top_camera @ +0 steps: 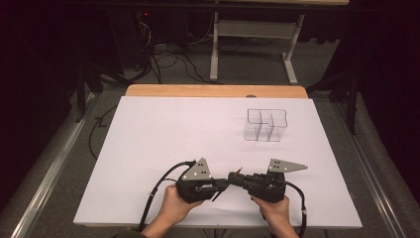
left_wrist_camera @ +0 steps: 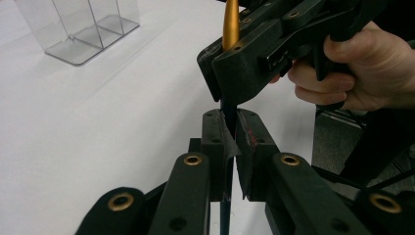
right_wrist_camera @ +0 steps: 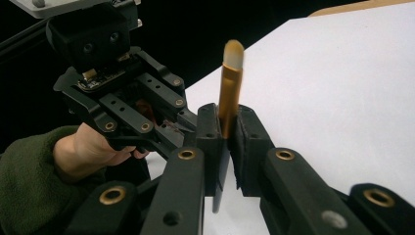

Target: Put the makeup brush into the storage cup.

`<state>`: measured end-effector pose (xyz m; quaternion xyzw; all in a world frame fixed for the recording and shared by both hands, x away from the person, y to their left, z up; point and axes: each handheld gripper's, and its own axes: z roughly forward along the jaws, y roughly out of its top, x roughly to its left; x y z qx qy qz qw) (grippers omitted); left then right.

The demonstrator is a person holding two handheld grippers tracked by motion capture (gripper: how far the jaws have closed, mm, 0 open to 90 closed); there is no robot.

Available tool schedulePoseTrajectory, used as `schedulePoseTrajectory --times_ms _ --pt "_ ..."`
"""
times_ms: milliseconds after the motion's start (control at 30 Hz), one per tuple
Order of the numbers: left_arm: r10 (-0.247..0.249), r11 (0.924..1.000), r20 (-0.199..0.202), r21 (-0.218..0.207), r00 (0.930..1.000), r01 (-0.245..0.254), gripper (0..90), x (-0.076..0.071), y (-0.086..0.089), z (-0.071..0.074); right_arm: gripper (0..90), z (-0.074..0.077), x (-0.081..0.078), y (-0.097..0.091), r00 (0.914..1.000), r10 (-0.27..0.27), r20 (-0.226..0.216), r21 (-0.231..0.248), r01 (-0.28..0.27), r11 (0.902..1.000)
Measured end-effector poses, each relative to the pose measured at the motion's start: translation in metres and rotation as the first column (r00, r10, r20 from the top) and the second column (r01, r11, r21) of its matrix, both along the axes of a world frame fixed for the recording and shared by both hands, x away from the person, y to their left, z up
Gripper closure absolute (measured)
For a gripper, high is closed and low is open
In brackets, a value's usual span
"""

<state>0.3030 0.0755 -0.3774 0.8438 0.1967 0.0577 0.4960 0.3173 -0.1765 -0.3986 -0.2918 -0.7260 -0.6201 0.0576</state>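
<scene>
A slim brush with a gold ferrule (right_wrist_camera: 230, 93), a pale tip and a thin dark handle (left_wrist_camera: 224, 108) is held between both grippers near the table's front edge. My right gripper (right_wrist_camera: 226, 120) is shut on the gold part, with the tip standing up above its jaws. My left gripper (left_wrist_camera: 230, 129) is shut on the dark handle just below that. In the high view the left gripper (top_camera: 221, 185) and the right gripper (top_camera: 233, 177) meet nose to nose, each in a hand.
A clear plastic box with several compartments (top_camera: 266, 125) stands at the back right of the white tabletop (top_camera: 163, 134); it also appears in the left gripper view (left_wrist_camera: 78, 29). Cables trail from both grippers toward the front edge.
</scene>
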Motion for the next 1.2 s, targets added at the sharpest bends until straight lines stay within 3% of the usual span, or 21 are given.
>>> schedulePoseTrajectory --times_ms 400,800,1100,1200 --pt "-0.005 1.0 0.008 -0.004 1.0 0.005 82.0 -0.001 0.0 0.0 85.5 0.001 0.0 -0.001 1.0 0.003 -0.006 0.001 -0.003 1.0" --pt "0.048 0.9986 0.019 -0.024 0.9987 -0.048 59.7 -0.002 0.005 0.002 85.5 0.004 0.0 -0.006 0.9999 -0.017 0.002 -0.006 0.017 0.9998" --pt "0.08 0.9963 0.015 -0.032 0.9967 -0.079 49.1 -0.001 0.012 0.003 85.5 0.007 0.0 -0.01 0.9995 -0.027 0.014 -0.01 0.027 0.9996" --pt "0.103 0.9933 0.007 -0.054 0.9947 -0.102 45.5 -0.001 0.017 0.004 85.5 0.008 0.0 -0.011 0.9993 -0.031 0.02 -0.015 0.031 0.9994"
